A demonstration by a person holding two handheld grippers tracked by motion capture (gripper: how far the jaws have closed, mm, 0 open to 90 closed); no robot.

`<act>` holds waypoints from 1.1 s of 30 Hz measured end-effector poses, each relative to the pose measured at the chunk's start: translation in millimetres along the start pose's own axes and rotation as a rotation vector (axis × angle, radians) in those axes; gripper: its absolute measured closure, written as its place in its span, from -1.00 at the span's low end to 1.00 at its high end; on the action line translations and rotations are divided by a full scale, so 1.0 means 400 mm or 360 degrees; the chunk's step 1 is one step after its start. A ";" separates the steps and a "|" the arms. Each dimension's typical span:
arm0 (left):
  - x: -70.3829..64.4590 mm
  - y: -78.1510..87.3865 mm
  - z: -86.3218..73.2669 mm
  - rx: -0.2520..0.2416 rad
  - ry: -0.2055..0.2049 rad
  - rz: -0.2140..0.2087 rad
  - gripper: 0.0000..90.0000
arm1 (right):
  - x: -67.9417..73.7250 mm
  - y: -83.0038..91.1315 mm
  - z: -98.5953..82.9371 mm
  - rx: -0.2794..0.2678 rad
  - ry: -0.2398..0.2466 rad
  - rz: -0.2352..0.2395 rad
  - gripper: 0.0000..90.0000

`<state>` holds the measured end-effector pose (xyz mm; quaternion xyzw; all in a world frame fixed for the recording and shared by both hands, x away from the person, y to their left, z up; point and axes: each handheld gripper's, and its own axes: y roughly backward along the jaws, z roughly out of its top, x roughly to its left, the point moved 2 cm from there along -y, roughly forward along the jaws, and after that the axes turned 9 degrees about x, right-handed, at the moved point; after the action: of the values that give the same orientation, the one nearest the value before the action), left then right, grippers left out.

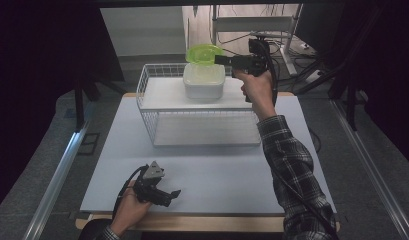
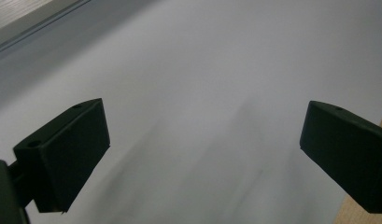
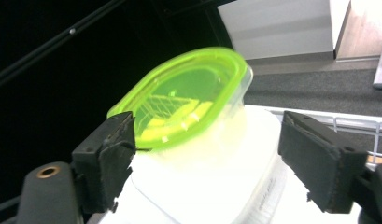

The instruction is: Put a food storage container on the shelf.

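Two containers are stacked on the top shelf of the white wire rack: a green-lidded tub sits tilted on the white lidded box, which rests toward the back right of that shelf. In the right gripper view the green-lidded tub leans over, its lid facing the camera, its clear body pressing into the white lidded box beneath.

The right gripper is raised to the tub's level and reaches in from the right. Seen along its own jaws, the right gripper is spread wide, with the tub lying between and beyond the pads and neither pad touching it, so it grips nothing. The left gripper rests low near the front edge of the table, well apart from the rack; the left gripper is also spread apart, with bare tabletop between its pads.

The likely trouble is the tilt. The tub appears perched rather than seated, so a nudge from one pad before the other closes could tip it off the box, over the shelf's low rim and to the floor behind. A squeeze on the slanted lid edge might also pop the lid or let the smooth plastic slip free. The box below could shift too.
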<state>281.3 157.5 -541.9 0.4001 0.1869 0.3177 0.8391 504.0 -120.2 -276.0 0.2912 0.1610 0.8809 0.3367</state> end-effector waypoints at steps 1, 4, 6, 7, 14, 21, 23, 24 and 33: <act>0.000 0.000 0.000 0.0000 0.0000 0.0000 -0.97 | 0.000 0.002 -0.007 -0.0005 0.0013 0.0001 -0.63; 0.000 -0.001 0.000 0.0001 0.0001 0.0001 -0.97 | -0.001 0.008 -0.026 0.0004 0.0061 0.0009 -0.68; 0.000 -0.001 0.000 0.0000 0.0002 -0.0001 -0.97 | 0.000 0.010 -0.038 0.0008 0.0102 0.0020 -0.71; 0.000 -0.001 0.000 -0.0002 0.0003 -0.0001 -0.97 | 0.001 0.012 -0.043 0.0014 0.0122 0.0017 -0.72; 0.000 0.001 0.001 -0.0021 0.0017 -0.0020 -0.97 | 0.013 0.022 -0.079 0.0032 0.0225 -0.0005 -0.79; 0.000 0.001 0.001 -0.0023 0.0020 -0.0026 -0.97 | 0.013 0.030 -0.111 0.0042 0.0269 -0.0009 -0.81; 0.000 0.000 0.001 -0.0023 0.0021 -0.0027 -0.97 | 0.012 0.032 -0.120 0.0048 0.0269 -0.0007 -0.81; 0.000 0.000 0.001 -0.0022 0.0020 -0.0027 -0.97 | 0.011 0.033 -0.124 0.0051 0.0273 -0.0006 -0.81; 0.000 -0.001 0.001 -0.0020 0.0014 -0.0033 -0.97 | 0.009 0.045 -0.156 0.0073 0.0343 -0.0024 -0.83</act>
<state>281.7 157.0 -541.9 0.3914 0.1928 0.3120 0.8440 454.0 -136.0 -314.6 0.2012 0.2184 0.9007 0.3172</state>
